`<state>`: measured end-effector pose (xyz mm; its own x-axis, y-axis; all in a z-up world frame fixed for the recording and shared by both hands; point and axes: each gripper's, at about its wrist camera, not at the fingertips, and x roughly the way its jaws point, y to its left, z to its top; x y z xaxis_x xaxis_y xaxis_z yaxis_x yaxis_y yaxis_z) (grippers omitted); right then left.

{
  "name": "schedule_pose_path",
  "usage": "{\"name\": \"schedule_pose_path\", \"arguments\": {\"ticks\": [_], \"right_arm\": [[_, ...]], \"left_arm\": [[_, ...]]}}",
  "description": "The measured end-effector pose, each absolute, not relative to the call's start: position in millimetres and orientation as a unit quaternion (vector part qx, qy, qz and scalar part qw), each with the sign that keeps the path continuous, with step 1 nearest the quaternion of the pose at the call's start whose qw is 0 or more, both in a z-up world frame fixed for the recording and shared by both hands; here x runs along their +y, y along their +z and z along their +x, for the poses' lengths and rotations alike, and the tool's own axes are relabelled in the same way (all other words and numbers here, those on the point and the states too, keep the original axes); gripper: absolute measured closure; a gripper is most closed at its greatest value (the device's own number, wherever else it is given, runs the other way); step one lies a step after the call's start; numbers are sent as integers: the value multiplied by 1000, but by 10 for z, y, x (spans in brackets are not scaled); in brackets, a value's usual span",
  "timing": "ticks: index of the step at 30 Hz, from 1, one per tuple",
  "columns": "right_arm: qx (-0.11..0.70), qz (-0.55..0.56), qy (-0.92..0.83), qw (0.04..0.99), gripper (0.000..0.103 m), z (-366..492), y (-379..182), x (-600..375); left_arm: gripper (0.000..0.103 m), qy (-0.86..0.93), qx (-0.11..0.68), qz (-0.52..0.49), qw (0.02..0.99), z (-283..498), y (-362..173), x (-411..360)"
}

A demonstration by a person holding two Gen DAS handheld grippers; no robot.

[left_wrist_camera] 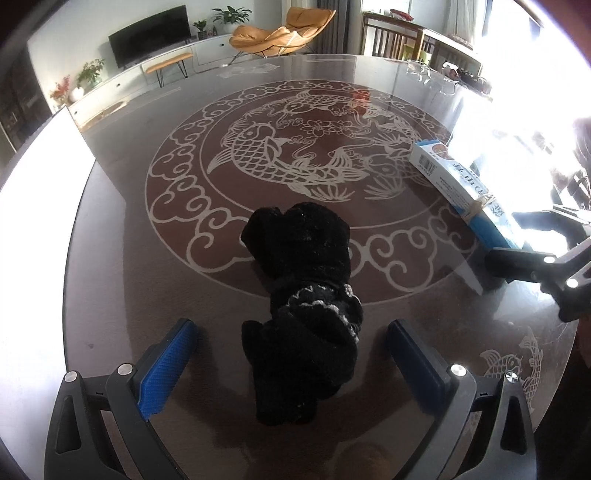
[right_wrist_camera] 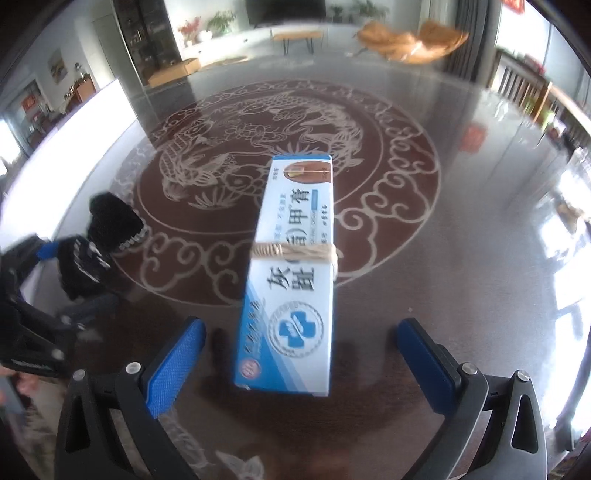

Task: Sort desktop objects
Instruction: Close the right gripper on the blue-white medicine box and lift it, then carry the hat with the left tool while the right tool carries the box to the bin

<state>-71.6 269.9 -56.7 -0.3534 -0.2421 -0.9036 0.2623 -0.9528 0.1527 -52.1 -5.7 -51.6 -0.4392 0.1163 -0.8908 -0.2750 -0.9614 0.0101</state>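
Observation:
A bundle of black knitted cloth (left_wrist_camera: 303, 306) with a grey-white trim lies on the glass tabletop (left_wrist_camera: 122, 258). My left gripper (left_wrist_camera: 291, 365) is open, with the near half of the bundle between its blue pads and not touching either. A long blue-and-white carton (right_wrist_camera: 291, 280), bound by a tan rubber band, lies lengthwise ahead of my right gripper (right_wrist_camera: 301, 365). That gripper is open too, and the carton's near end sits between its fingers. The carton (left_wrist_camera: 454, 177) also shows at the right of the left wrist view, the black cloth (right_wrist_camera: 107, 229) at the left of the right wrist view.
The round dark table (right_wrist_camera: 461, 258) bears a white fish-and-cloud pattern under glass. Beyond its far edge stand a TV (left_wrist_camera: 151, 35), an orange lounge chair (left_wrist_camera: 280, 33) and wooden chairs (left_wrist_camera: 399, 37). Strong window glare washes out the right side.

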Motion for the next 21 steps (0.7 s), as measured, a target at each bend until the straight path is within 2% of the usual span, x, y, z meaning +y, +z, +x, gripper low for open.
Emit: {"name": "schedule_pose_path", "arguments": {"ticks": [2,3,4,5,6,8,13,16,21], "right_arm": [[14,563,-811,159,3,-814,-544,2632],[30,565,-809,159,13,-836,-533,2579],[50,568,-805,163,21,-851,-535,2514],[83,568,-803,161,33,-849,-546,2416],[108,565,-803,155,53,-845,-543,2362],[106,568,-800,162,61,-851,-517,2342],[37,546,-817,180,61,-761,-149,2428],[28,524,-825,209,61,-703,213,2267],[-20,478,-829,290,61,-619,905,1736]], "left_arm": [[0,848,82,-512,109,-564,-501,-28],[14,852,75,-506,115,-585,-497,-31],[33,858,71,-495,117,-584,-476,-30],[51,863,74,-484,125,-561,-452,-33],[70,864,79,-480,129,-547,-432,-6],[70,865,73,-478,135,-516,-363,-21],[70,884,20,-440,155,-246,119,-178],[70,896,0,-414,161,-76,503,-404],[70,923,-16,-365,125,231,1120,-1140]]}}
